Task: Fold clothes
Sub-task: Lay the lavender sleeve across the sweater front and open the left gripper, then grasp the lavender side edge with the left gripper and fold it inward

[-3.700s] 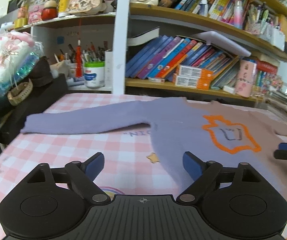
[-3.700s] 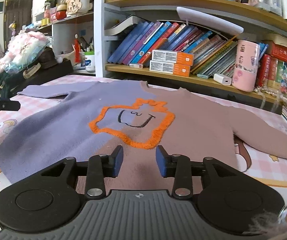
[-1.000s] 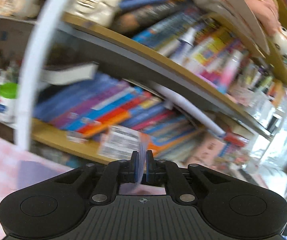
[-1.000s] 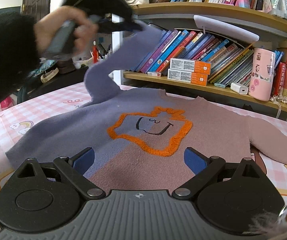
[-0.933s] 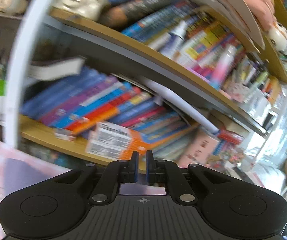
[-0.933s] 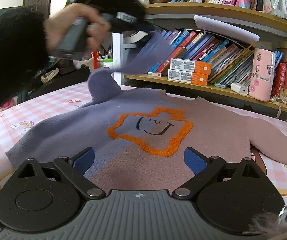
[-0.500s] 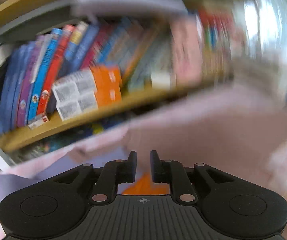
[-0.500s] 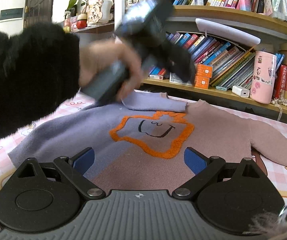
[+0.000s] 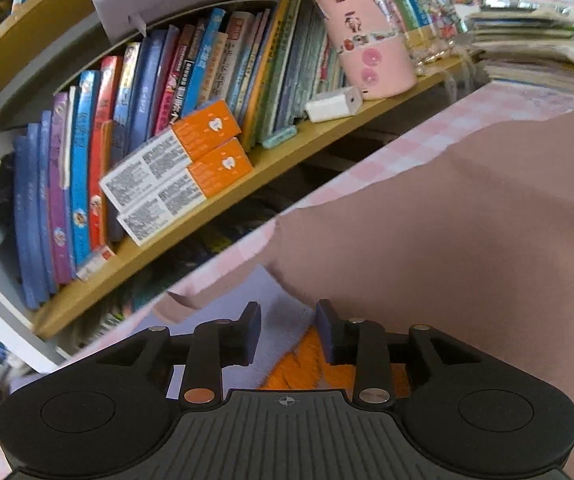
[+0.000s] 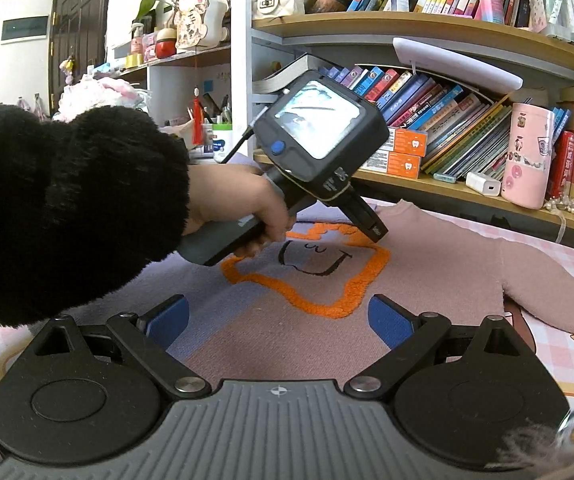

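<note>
A sweater point(image 10: 427, 264), half purple and half dusty pink, lies flat on the table with an orange-outlined face patch point(image 10: 367, 276) on its chest. Its purple sleeve point(image 9: 275, 300) is folded in across the chest near the collar. My left gripper point(image 9: 287, 332) hangs low over that sleeve end, its jaws opening, with the fabric lying loose in the gap and neither pad pressing it. In the right wrist view a hand in a black fuzzy sleeve holds the left gripper point(image 10: 375, 232) over the patch. My right gripper point(image 10: 279, 318) stands open and empty above the sweater's hem. The pink sleeve point(image 10: 559, 284) stretches out to the right.
A bookshelf runs along the table's far edge with orange boxes point(image 10: 403, 144), a white charger point(image 10: 483, 186) and a pink cup point(image 10: 527, 160). A pink checked cloth point(image 10: 567, 344) covers the table. A book stack point(image 9: 539, 52) sits far right.
The left gripper came down from high with the purple sleeve, rolled, and laid it across the chest; its jaws have parted off the fabric. The right gripper has not moved.
</note>
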Available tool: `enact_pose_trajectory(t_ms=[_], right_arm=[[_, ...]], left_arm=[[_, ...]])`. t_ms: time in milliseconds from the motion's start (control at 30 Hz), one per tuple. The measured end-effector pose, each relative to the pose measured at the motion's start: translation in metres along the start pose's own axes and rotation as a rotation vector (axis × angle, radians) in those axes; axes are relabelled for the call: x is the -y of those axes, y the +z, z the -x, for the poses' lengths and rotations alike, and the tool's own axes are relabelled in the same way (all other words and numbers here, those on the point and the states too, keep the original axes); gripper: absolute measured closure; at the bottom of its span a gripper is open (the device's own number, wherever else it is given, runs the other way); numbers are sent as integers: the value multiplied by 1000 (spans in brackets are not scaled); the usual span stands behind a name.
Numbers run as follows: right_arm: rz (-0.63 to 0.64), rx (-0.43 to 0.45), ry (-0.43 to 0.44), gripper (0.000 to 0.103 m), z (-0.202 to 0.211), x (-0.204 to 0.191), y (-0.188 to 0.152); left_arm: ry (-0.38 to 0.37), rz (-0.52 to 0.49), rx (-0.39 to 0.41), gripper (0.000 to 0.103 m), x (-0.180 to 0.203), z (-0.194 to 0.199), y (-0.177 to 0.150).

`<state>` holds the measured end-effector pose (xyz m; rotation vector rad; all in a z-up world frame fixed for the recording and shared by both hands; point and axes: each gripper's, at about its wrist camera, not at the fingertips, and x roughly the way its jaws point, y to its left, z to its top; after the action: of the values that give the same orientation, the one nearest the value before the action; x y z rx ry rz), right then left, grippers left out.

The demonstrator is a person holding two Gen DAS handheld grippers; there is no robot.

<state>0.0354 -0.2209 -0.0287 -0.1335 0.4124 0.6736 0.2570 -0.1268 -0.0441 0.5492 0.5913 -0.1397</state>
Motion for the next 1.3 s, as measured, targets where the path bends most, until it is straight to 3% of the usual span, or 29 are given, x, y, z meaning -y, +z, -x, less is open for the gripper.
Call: enact_pose_trajectory(t_ms=[100,167,300,433,533,633,700,767,933,1000,1167,1300], right_arm=[[0,1,1,6,0,1,0],[0,-1,1,6,0,1,0],[3,-3,5,6,0,0,0],[5,-4,6,6,-1,0,1],[3,-4,6,6,-1,0,1],[-3,-1,10,6,-1,1,1],[-6,2,11,6,0,2,1],[-7,6,11,6,0,2,1],[-10,14,11,6,1,2,1],[-12,18,11,6,2,3,1],[-11,21,3,5,3,3,1],[-33,35,-28,3,5,6,1]], left_arm=[[5,67,1,99,-12,-2,3],[-55,189,37,100,-29,6,6],[-249,406,143,100,-53,34,24],[-344,474,213,100,-55,50,44],[-348,470,212,99,-45,48,53],[-379,485,151,93,-38,37,50],[-411,515,124,74,-42,35,44],[-422,546,127,62,-50,43,33],[-358,535,112,57,-72,88,-15],[-290,490,73,46,-76,112,-47],[-132,417,-10,37,-83,168,-119],[-79,438,-35,36,-94,201,-161]])
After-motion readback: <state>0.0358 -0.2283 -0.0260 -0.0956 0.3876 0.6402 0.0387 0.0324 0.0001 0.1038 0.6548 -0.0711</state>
